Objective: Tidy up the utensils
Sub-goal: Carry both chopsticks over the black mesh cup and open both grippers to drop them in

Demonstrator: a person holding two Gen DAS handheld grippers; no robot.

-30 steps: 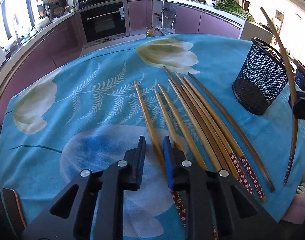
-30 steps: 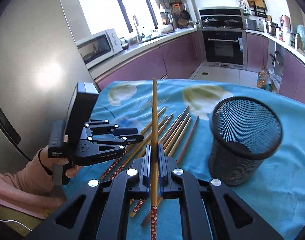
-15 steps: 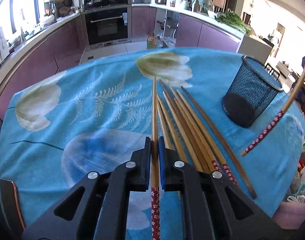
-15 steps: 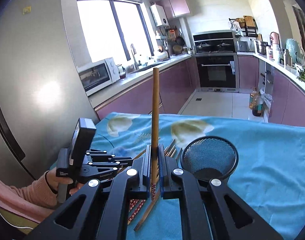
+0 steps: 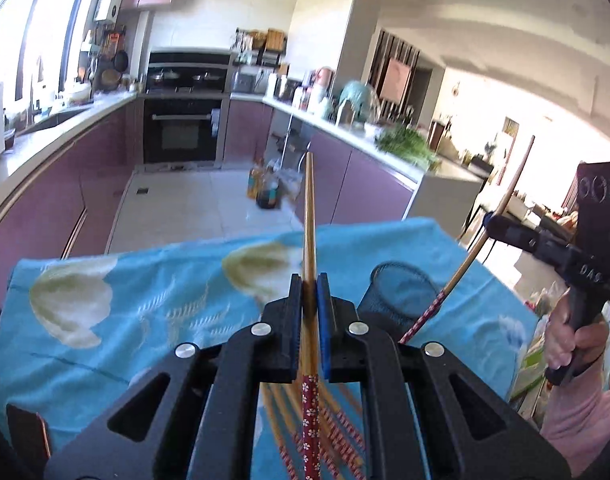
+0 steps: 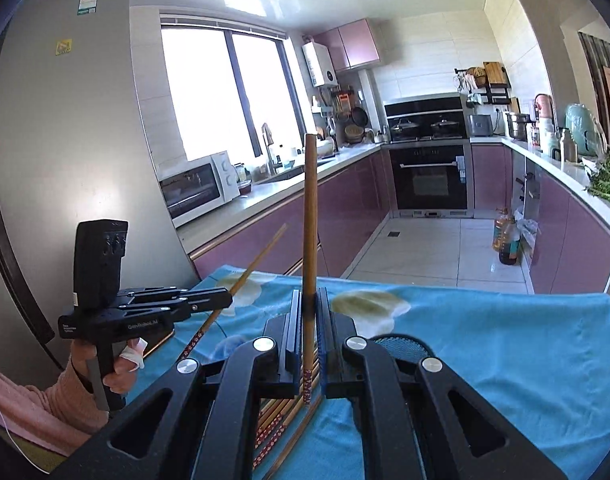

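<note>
The left gripper (image 5: pixel 309 300) is closed on a wooden chopstick with a red flower-patterned handle end (image 5: pixel 309 216). The shaft runs straight between the two black fingers (image 5: pixel 293 320), gripped near the patterned end. That end projects back below the jaws; the plain tip points forward and upward above the table.

The right gripper (image 6: pixel 309 312) is likewise clamped on a second wooden chopstick with a patterned end (image 6: pixel 309 216). Its shaft sits centred between the pads, with the plain portion rising steeply ahead of the fingers and the short patterned end protruding beneath them.

Each gripper is visible in the other's camera, held by a hand in a pink sleeve (image 5: pixel 565 344), with its chopstick slanting through the closed jaws.

Below both grippers, the remaining bamboo chopsticks (image 5: pixel 337 432) lie side by side on the blue floral tablecloth (image 5: pixel 145 300).

Just beyond them stands the black wire-mesh cylindrical holder (image 5: pixel 401 292), upright on the cloth, close under the right gripper's chopstick.

Farther back are purple kitchen cabinets (image 6: pixel 345 216) and a black built-in oven (image 6: pixel 429 176).
</note>
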